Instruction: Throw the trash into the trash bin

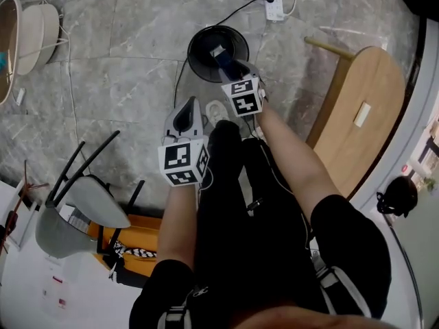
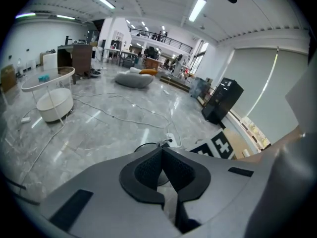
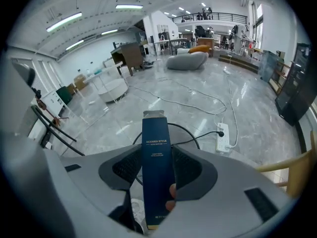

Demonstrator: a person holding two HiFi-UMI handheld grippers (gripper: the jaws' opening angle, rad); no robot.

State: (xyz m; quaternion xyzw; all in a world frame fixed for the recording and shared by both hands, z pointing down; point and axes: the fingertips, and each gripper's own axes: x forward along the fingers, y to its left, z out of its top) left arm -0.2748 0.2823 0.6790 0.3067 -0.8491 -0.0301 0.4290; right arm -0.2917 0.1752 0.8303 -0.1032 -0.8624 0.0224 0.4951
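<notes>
A dark blue carton (image 3: pixel 157 172) is clamped between the fingers (image 3: pixel 128 168) of the right gripper (image 3: pixel 157 157). In the right gripper view, the carton is seen standing upright, with one black pad pressed against each of its long sides. Its upper end, with a pale open flap, reaches well above the fingertips, and its lower end runs down between the fingers towards the gripper body.

In the head view, the right gripper (image 1: pixel 231 68) is held out ahead of the person. The carton (image 1: pixel 222 57) is seen over the opening of the round black trash bin (image 1: pixel 198 43), which stands on the grey marble floor (image 1: pixel 123 60).

The left gripper (image 1: pixel 185 113) is held nearer to the body, short of the bin and to its left. In the left gripper view, the fingers (image 2: pixel 148 170) of the left gripper (image 2: pixel 162 155) are brought together, tip against tip, and nothing is held between them.

A white power strip (image 1: pixel 274 1) lies on the floor beyond the bin. A wooden desk (image 1: pixel 357 122) stands to the right, and a grey chair (image 1: pixel 82 208) to the left.
</notes>
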